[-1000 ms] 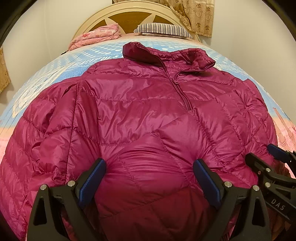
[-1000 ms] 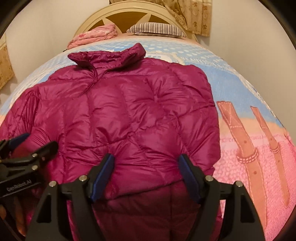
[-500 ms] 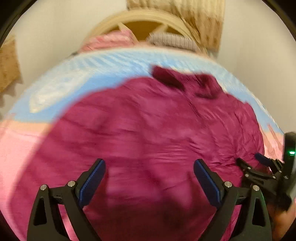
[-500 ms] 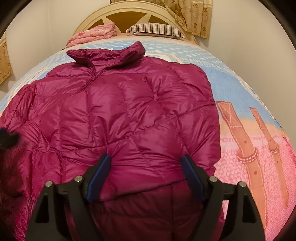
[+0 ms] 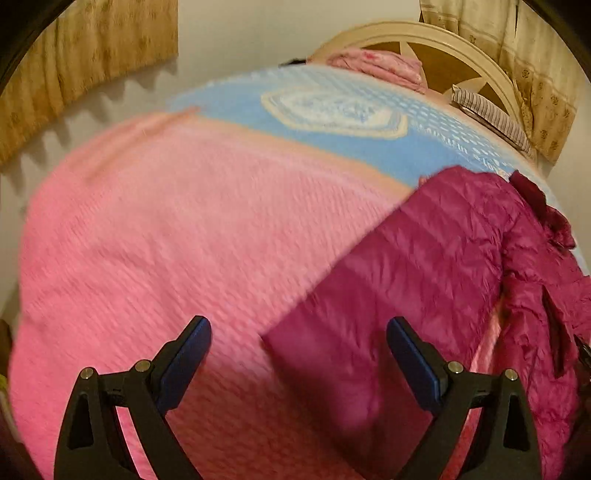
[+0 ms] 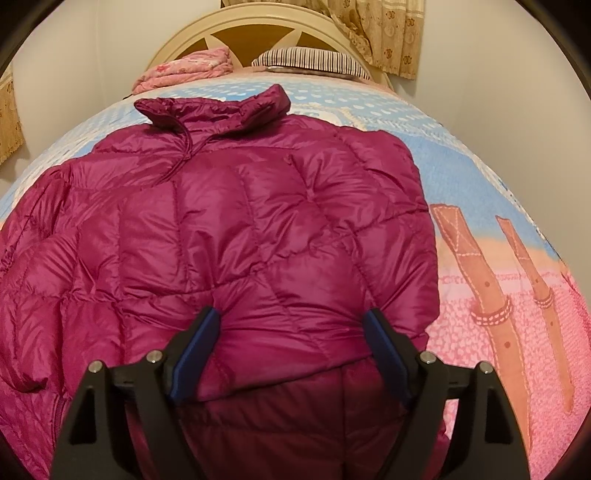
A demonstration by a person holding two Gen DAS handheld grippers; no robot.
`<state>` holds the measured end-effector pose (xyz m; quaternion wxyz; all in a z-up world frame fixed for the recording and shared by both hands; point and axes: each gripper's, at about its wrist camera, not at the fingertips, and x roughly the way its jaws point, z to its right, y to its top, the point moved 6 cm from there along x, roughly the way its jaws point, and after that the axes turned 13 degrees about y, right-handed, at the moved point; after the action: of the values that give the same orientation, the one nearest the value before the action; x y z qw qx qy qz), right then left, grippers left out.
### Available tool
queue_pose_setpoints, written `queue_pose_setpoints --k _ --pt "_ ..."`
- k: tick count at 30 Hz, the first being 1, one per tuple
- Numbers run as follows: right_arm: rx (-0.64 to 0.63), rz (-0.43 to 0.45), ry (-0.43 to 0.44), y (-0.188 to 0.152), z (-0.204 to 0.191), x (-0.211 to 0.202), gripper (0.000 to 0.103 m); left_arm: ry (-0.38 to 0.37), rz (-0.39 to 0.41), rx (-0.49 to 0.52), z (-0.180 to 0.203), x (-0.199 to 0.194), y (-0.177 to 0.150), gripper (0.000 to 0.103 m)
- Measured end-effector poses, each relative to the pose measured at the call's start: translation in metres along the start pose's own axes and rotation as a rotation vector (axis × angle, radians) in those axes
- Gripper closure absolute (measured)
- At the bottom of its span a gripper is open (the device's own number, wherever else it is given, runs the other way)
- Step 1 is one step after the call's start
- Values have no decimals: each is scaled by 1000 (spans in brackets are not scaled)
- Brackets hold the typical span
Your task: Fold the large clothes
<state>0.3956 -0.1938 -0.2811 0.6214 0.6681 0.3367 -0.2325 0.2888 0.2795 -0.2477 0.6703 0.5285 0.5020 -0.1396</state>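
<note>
A magenta quilted down jacket point(image 6: 258, 229) lies front-up on the bed, collar point(image 6: 214, 107) toward the headboard. My right gripper point(image 6: 291, 343) stands open over its lower right part, and a puffed fold of the jacket bulges between its blue pads point(image 6: 195, 350) without being pinched. In the left wrist view my left gripper point(image 5: 299, 354) is open low over the pink bedspread point(image 5: 166, 240) left of the jacket. The jacket's spread sleeve point(image 5: 406, 288) reaches in from the right, its end lying between the fingers, not gripped. This view is blurred.
The bed has a cream headboard point(image 6: 266, 26), a folded pink blanket point(image 6: 184, 70) and a striped pillow point(image 6: 310, 61) at its head. Curtains point(image 5: 81, 62) hang on the left wall, and another curtain point(image 6: 380, 33) hangs behind the headboard. Bare bedspread point(image 6: 498, 258) shows right of the jacket.
My left gripper has swung away from the jacket's middle to the left side, now seeing mostly bedspread and the sleeve. My right gripper stayed put and its jaws widened slightly.
</note>
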Motion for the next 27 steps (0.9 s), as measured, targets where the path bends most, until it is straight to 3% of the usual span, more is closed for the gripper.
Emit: queue_pose_setpoints --k 4,8,10,14,18,21,27 --pt "-1 2 -7 0 0 0 17 -23 24 47 25 -5 -10 10" --pt "-2 4 -15 0 0 -1 16 6 50 126 43 -8 -9 76" --pt "-2 6 -15 0 0 -1 16 10 73 128 41 -16 -1 85" --pt "-8 10 21 1 -2 -16 16 46 222 136 36 -64 36 86" --pt "-115 81 -43 5 -9 -49 16 19 384 199 65 -130 73 86" --pt "-135 112 -49 4 -7 -62 15 -24 439 273 110 -156 81 86" --pt "-75 122 -32 -9 11 -63 15 -139 453 375 194 -175 65 86"
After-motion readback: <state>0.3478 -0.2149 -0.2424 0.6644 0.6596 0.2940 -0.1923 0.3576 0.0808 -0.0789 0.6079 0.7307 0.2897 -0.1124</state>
